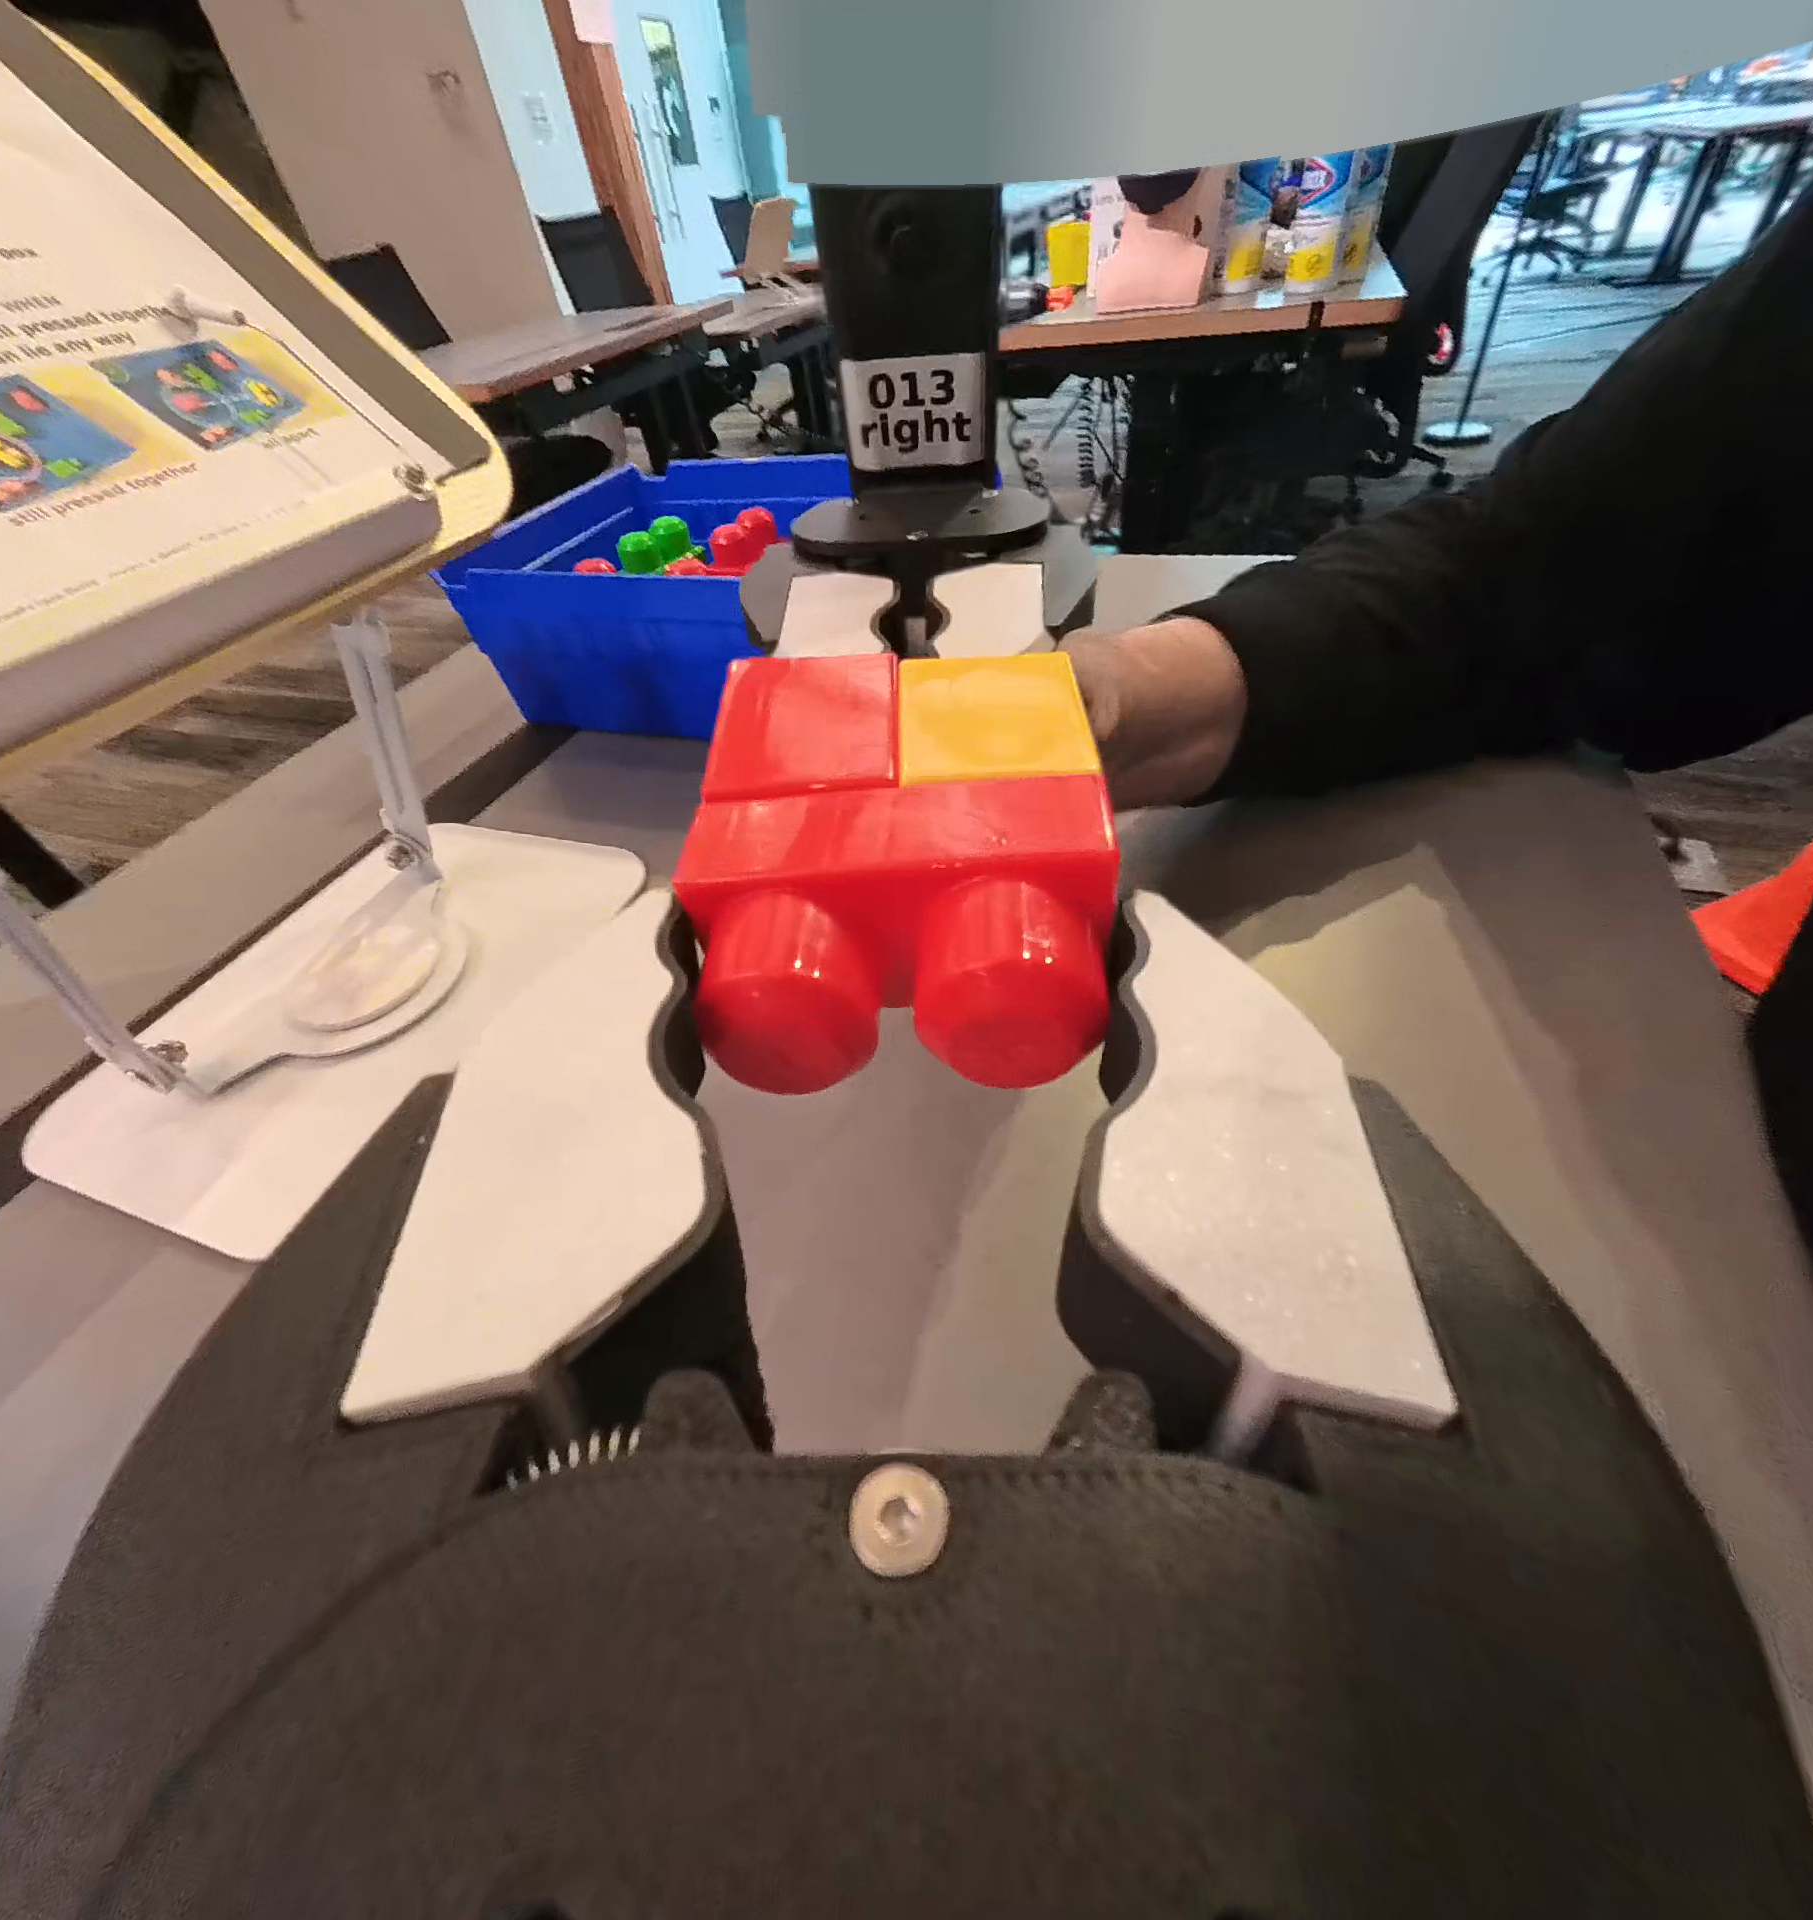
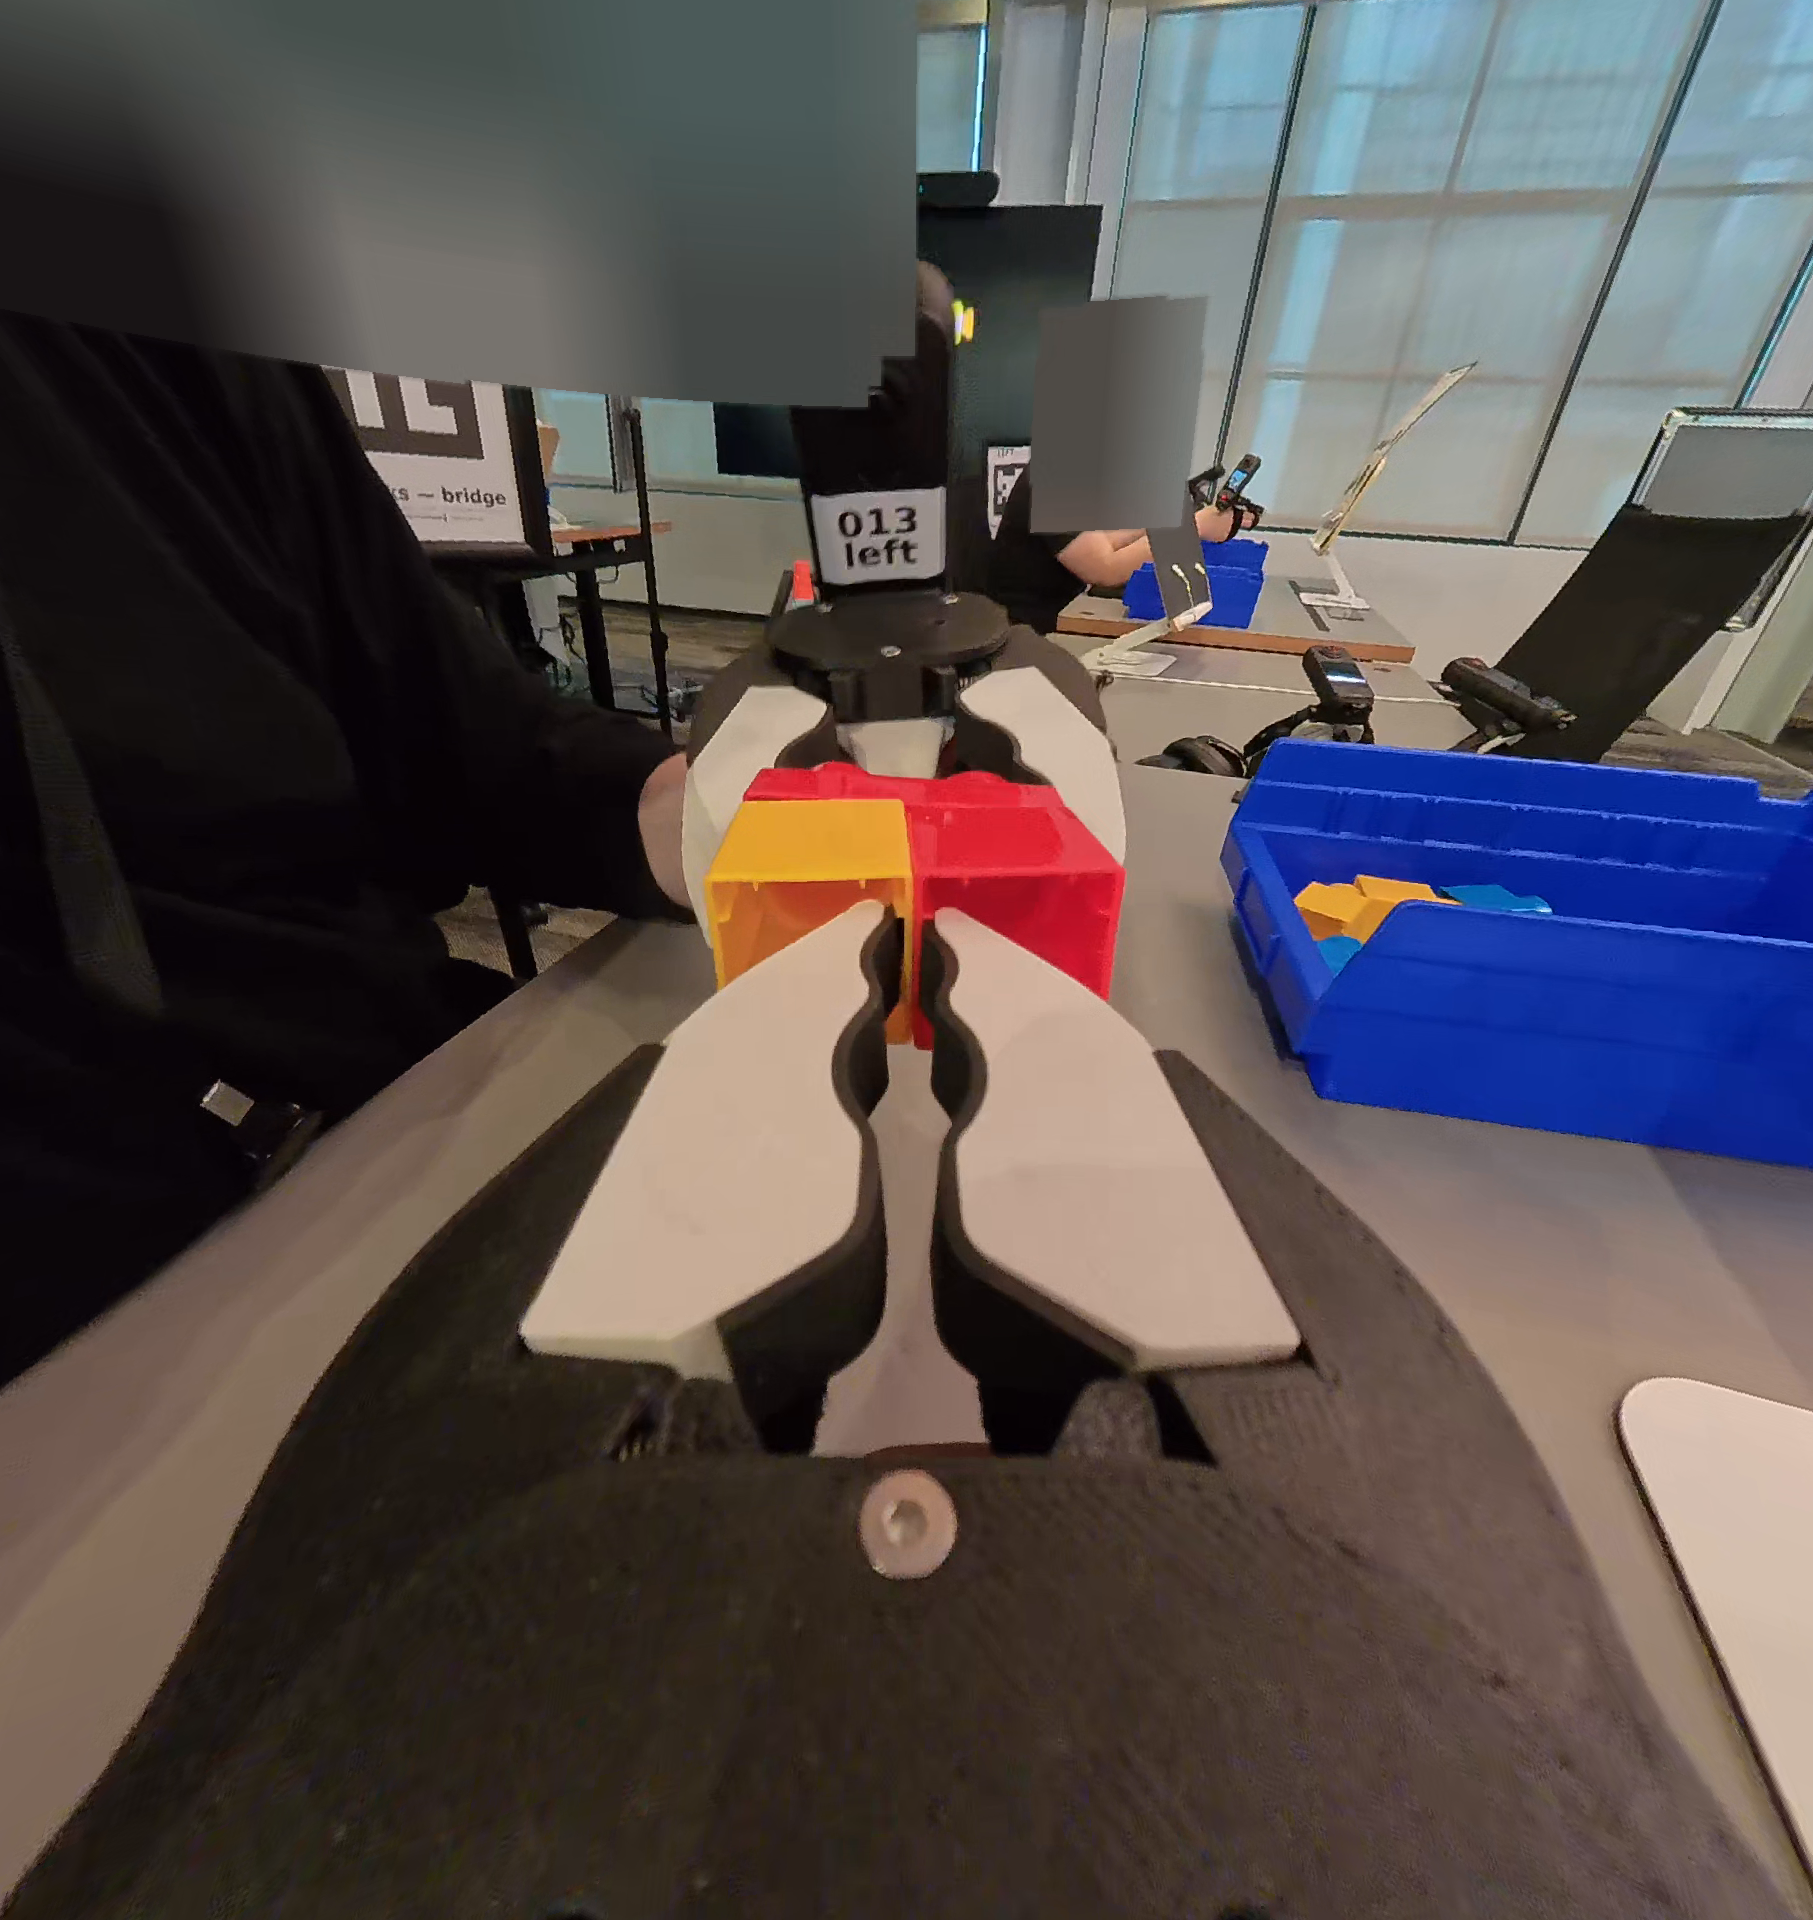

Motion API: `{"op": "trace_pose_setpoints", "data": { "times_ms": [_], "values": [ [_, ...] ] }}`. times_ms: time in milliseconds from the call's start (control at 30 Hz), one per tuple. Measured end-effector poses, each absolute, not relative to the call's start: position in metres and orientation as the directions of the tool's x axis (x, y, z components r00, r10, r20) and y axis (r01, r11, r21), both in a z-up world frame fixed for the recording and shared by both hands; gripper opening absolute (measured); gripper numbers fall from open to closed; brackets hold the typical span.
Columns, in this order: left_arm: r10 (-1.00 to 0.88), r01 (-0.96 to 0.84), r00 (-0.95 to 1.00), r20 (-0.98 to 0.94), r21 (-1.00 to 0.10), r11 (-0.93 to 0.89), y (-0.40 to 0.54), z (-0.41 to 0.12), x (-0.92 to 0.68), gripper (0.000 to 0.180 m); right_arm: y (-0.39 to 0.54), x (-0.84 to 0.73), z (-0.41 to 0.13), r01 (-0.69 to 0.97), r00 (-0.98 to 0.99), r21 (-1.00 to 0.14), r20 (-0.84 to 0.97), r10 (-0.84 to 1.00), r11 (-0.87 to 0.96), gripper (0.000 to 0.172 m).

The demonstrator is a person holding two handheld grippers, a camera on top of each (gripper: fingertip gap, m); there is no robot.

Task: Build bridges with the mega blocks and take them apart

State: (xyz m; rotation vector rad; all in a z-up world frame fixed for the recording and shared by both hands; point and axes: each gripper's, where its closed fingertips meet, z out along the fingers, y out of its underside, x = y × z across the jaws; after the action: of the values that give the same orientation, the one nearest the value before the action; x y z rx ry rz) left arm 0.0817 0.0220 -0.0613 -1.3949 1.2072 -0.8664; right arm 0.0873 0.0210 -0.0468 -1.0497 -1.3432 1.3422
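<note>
Red bridge block (image 1: pixel 897 842) ends hidden, pads (image 1: pixel 673 997)

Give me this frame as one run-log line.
phase: bridge disassembly | left gripper: shut on long red block | right gripper: pinching adjoining walls of yellow block and small red block | blocks still joined

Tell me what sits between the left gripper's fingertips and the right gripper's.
A three-block assembly: a long red block at the left gripper, then a small red block and yellow block facing the right gripper. Both views show it.
</note>
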Motion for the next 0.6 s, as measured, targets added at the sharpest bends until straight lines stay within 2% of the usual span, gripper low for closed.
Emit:
{"op": "trace_pose_setpoints", "data": {
  "times_ms": [600],
  "values": [
    [-0.849, -0.358, 0.362, -0.385, -0.898, 0.255, 0.0307, -0.0670, 0.0788, 0.074, 0.0277, 0.0843, -0.0528, -0.018, -0.160, -1.000, 0.007, 0.987, 0.004, 0.007]
  ]
}}
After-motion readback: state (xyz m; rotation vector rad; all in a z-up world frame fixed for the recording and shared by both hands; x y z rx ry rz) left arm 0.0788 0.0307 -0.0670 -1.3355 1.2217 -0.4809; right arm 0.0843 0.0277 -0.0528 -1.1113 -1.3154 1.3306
